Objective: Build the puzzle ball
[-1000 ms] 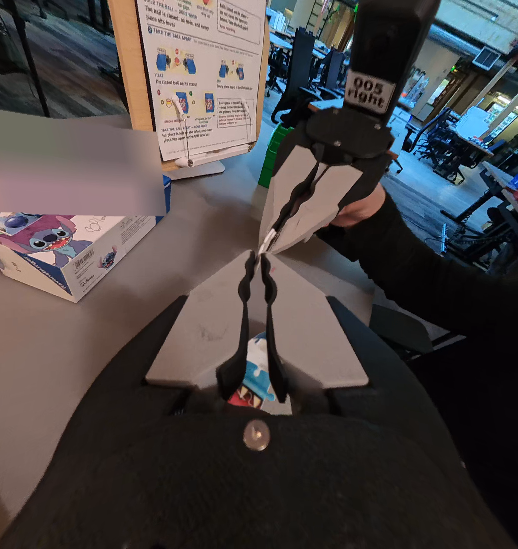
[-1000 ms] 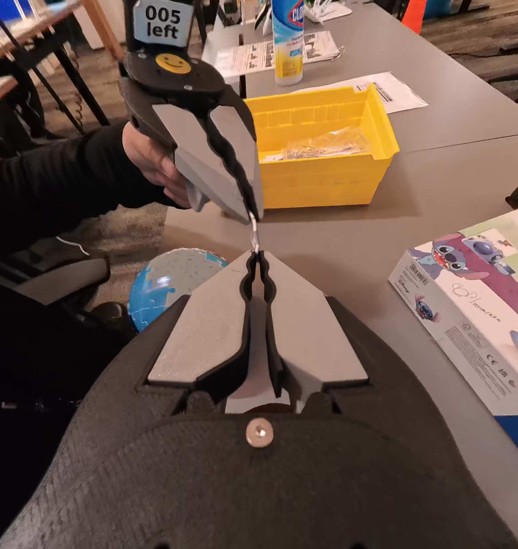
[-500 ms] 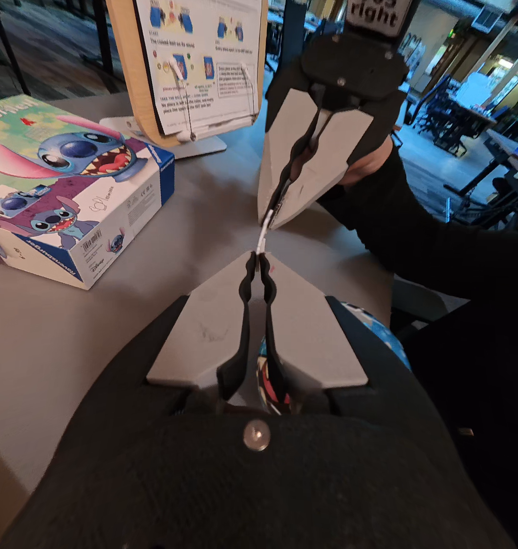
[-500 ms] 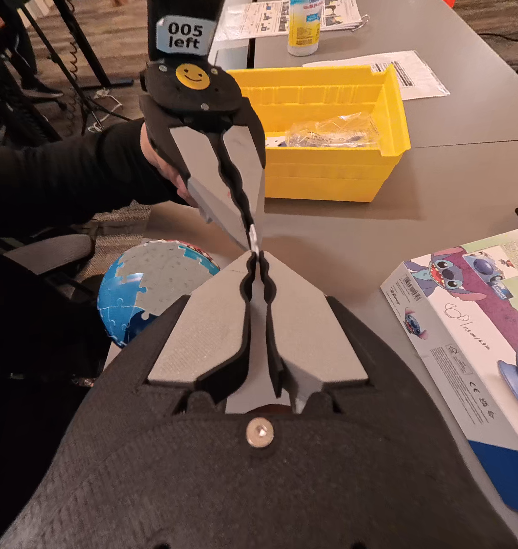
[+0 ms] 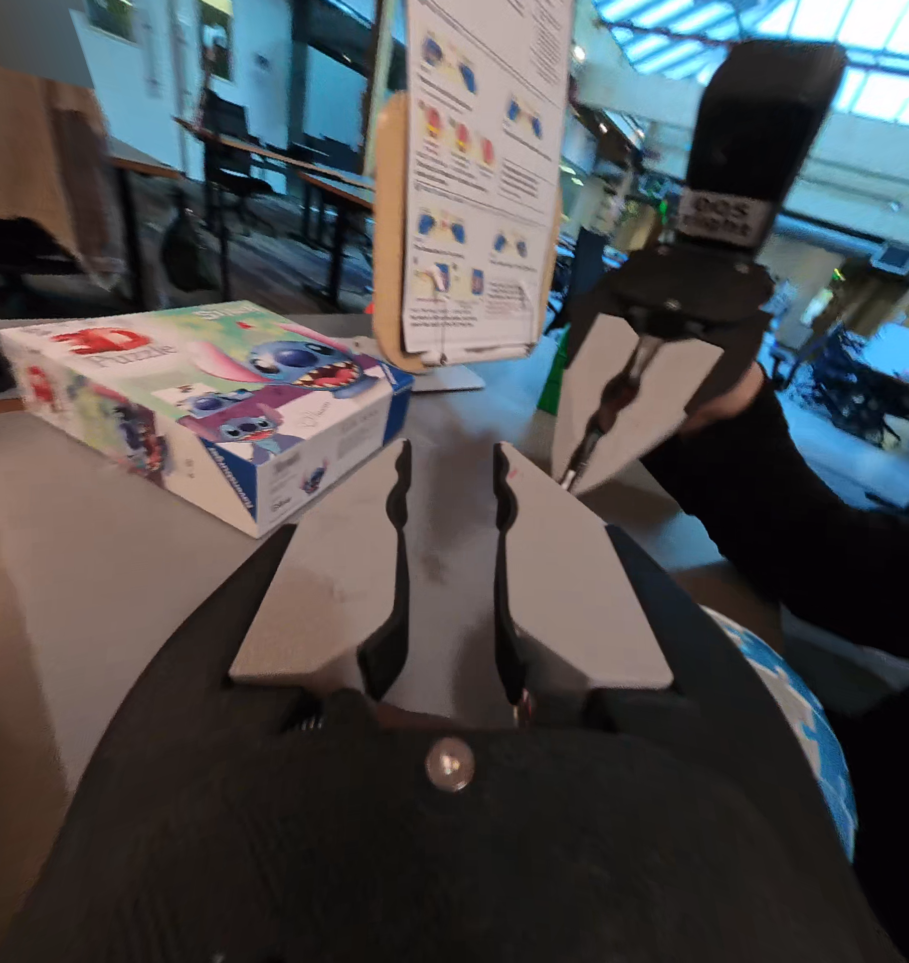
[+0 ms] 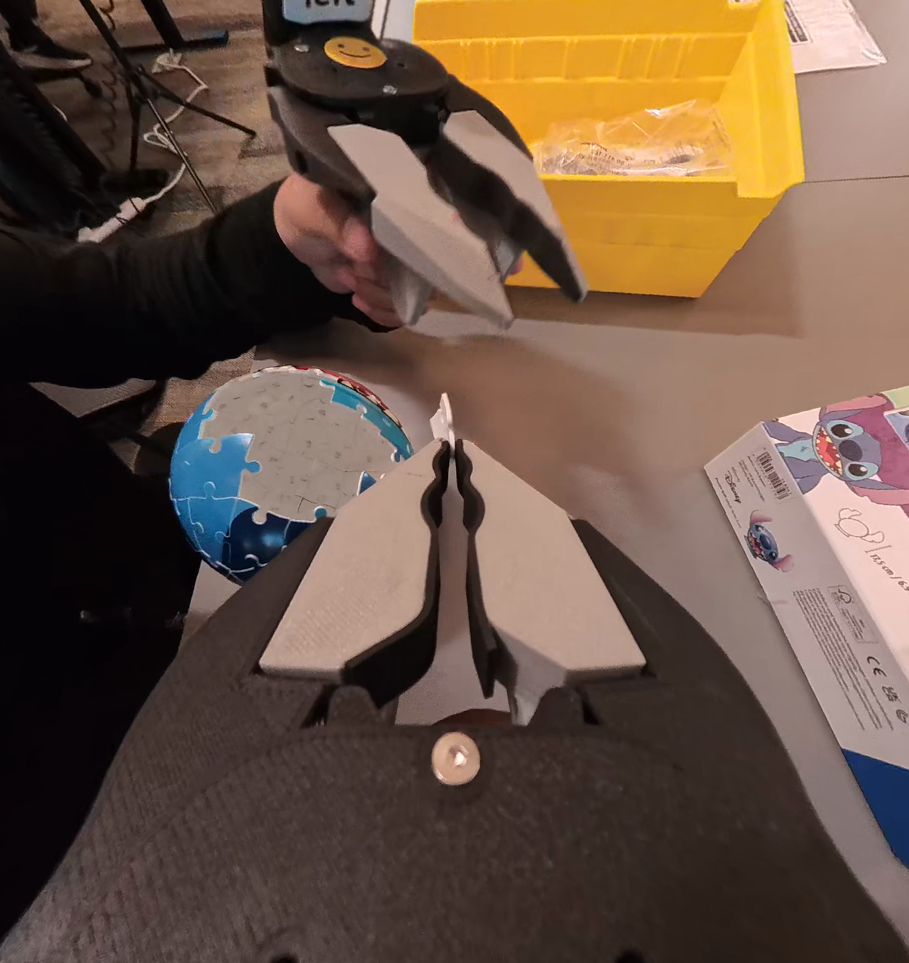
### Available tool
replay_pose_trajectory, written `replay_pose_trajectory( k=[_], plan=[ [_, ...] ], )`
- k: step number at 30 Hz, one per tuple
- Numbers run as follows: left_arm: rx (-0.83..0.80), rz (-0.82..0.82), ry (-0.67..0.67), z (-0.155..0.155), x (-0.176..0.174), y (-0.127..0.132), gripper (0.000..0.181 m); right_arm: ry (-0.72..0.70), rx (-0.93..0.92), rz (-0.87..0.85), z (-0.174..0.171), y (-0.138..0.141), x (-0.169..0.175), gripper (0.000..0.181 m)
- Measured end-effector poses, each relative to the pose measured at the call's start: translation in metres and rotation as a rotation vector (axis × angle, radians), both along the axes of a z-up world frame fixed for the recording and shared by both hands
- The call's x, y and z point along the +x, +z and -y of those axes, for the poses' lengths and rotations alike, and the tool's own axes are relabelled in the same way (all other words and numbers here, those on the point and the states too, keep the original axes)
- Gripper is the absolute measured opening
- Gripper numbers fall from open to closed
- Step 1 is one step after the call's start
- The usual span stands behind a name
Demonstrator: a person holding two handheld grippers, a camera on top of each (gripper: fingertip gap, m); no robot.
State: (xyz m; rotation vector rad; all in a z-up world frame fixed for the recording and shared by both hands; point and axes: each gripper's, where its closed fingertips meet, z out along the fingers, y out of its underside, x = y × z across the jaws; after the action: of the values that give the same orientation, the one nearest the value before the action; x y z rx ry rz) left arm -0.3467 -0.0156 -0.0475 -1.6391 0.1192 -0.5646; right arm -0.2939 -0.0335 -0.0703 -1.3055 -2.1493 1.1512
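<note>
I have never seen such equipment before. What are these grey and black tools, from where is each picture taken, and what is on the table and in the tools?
These are two hand-held grippers; a person squeezes one in each hand. Each carries a camera looking forward along its two grey fingers, so each picture shows its own gripper large at the bottom and the other one farther off.

In the left wrist view, the left gripper is open and empty. In the right wrist view, the right gripper is shut on a thin white puzzle piece.

On the grey table lie the puzzle box, a yellow bin with a clear bag inside, and a standing instruction sheet. The partly built puzzle ball sits by the table's edge; what it rests on is hidden.
</note>
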Motion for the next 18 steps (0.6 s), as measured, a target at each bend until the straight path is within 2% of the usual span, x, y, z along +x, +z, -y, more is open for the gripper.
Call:
replay_pose_trajectory(
  k=[2,5,9,14,18],
  plan=[
    [0.044,0.014,0.032,0.0,-0.007,0.004,0.028,-0.003,0.02,0.005,0.002,0.001,0.001,0.0],
    [0.012,-0.076,0.115,-0.008,-0.016,-0.011,0.028,0.005,0.039,-0.001,0.012,0.007,0.004,0.0],
    [-0.024,-0.199,0.137,-0.014,-0.015,-0.027,0.027,-0.005,0.131,-0.029,0.023,0.015,0.005,0.0],
    [-0.043,-0.233,0.171,-0.018,-0.025,-0.034,0.025,-0.006,0.222,-0.035,0.031,0.012,0.006,0.0],
    [-0.045,-0.232,0.193,-0.018,-0.032,-0.035,0.025,-0.011,0.217,-0.03,0.031,0.011,0.007,0.0]
  ],
)
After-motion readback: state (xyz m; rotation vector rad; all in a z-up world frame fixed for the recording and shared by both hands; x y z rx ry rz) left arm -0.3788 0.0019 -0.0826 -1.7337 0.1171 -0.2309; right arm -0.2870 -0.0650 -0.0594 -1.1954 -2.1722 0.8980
